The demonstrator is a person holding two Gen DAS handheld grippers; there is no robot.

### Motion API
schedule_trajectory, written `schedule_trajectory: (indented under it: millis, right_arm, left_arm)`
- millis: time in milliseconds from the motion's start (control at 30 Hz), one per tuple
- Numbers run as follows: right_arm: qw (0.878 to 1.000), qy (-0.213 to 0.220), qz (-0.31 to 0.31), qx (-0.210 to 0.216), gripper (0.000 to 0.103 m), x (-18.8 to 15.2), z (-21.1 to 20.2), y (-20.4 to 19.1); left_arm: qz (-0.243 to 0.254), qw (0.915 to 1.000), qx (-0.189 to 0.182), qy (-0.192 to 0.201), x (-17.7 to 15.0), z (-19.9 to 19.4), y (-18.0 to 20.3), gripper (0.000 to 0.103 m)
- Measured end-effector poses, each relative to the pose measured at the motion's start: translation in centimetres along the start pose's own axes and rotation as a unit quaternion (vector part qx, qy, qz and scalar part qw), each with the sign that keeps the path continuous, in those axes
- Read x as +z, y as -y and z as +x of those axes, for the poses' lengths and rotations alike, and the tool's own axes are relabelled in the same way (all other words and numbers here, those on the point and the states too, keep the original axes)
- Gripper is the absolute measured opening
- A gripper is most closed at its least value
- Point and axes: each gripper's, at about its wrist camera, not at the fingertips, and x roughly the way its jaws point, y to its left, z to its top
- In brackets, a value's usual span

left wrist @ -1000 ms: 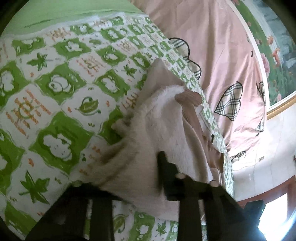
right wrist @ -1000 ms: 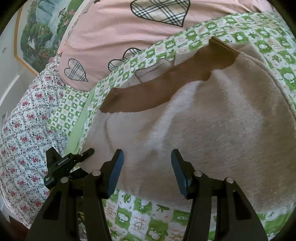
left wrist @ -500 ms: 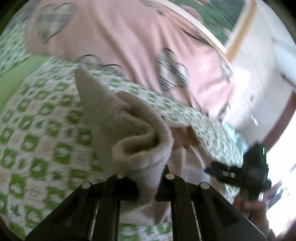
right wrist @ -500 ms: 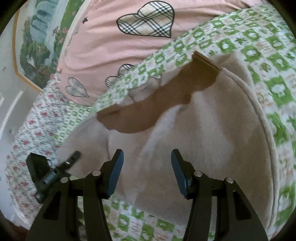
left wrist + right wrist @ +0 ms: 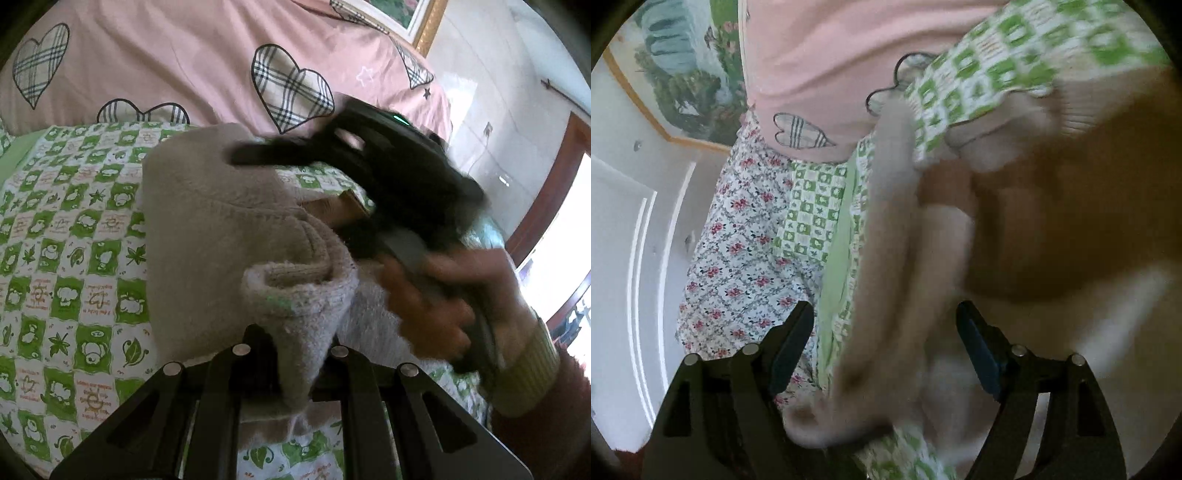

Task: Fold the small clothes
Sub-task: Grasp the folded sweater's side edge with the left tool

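A beige knitted sweater point(image 5: 207, 236) with a brown neck band point(image 5: 332, 206) lies on a green-and-white checked bedsheet point(image 5: 66, 266). My left gripper point(image 5: 295, 354) is shut on a bunched fold of the sweater and holds it lifted over the rest. In the left wrist view my right gripper point(image 5: 369, 162) shows as a black blurred shape, held in a hand point(image 5: 443, 295), above the sweater. In the right wrist view my right gripper point(image 5: 886, 347) is open, with a blurred strip of the beige sweater point(image 5: 886, 258) between its fingers; whether they touch it I cannot tell.
A pink quilt point(image 5: 184, 62) with plaid hearts lies behind the sweater. A floral sheet point(image 5: 738, 240) hangs down the bed's side, beside a white door point(image 5: 624, 258). A framed picture point(image 5: 683, 66) hangs on the wall. A bright doorway point(image 5: 561, 258) stands at the right.
My left gripper has closed on the sweater's edge, lifted it and carried it over the garment. My right gripper has swung closer over the sweater, still open, and its view is now blurred.
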Motion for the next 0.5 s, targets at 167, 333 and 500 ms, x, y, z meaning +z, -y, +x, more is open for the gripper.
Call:
schedule_trajectory:
  millis: [167, 333, 500]
  right_arm:
    - [0.996, 0.016, -0.039, -0.075, 0.022, 3.6, 2.4, -1.4]
    - [0.982, 0.057, -0.125, -0.129, 0.017, 2.7, -1.8, -4.6]
    - [0.957, 0.096, -0.174, -0.210, 0.017, 0.9, -8.0, -5.2]
  left_arm:
    - [0.020, 0.9997, 0.010, -0.005, 0.0, -0.2, 0.8, 0.009]
    - [0.036, 0.9991, -0.022, -0.004, 0.7, -0.5, 3.1, 0.010]
    - [0.073, 0.9953, -0.061, -0.017, 0.5, 1.8, 8.1, 0.010]
